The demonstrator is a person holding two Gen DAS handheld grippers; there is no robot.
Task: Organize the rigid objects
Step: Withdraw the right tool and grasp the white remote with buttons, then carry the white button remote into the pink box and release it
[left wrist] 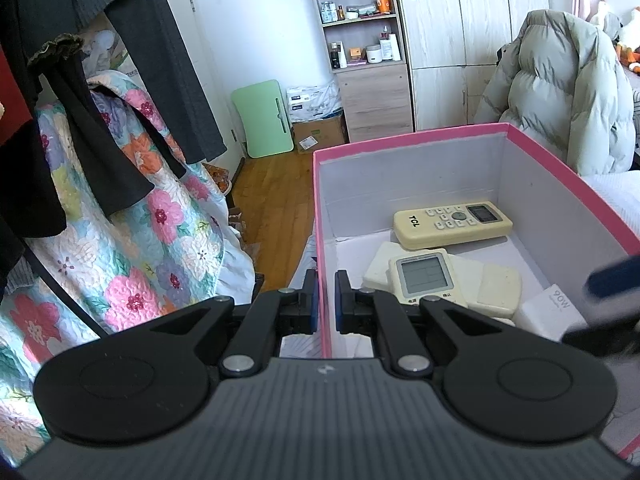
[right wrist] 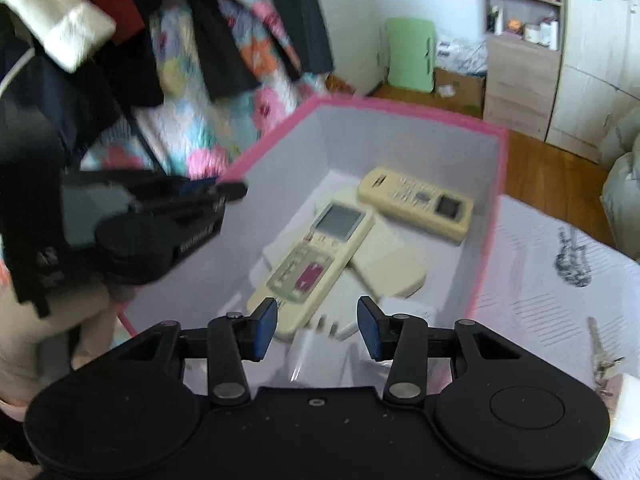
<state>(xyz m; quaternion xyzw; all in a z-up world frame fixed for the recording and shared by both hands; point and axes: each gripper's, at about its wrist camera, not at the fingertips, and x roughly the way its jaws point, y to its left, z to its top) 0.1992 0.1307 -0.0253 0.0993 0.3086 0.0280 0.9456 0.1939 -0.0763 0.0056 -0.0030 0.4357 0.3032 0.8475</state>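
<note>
A pink-rimmed white box point(left wrist: 440, 136) stands on the bed and holds a cream TCL remote point(left wrist: 452, 224), a second remote with a large screen point(left wrist: 424, 276) lying over a flat cream one point(left wrist: 500, 288), and a white 90W charger point(left wrist: 552, 312). My left gripper point(left wrist: 326, 300) is shut on the box's left wall point(left wrist: 320, 240). In the right wrist view my right gripper point(right wrist: 316, 328) is open and empty above the box's near end point(right wrist: 492, 200), over the screen remote point(right wrist: 316, 256). The left gripper point(right wrist: 224, 192) shows there on the box's left rim.
A floral quilt point(left wrist: 132, 248) and dark hanging clothes point(left wrist: 80, 128) are on the left. A puffy jacket point(left wrist: 560, 92) is behind the box. Keys point(right wrist: 600, 356) lie on the white bedcover to the right of the box. Wooden floor and shelves lie beyond.
</note>
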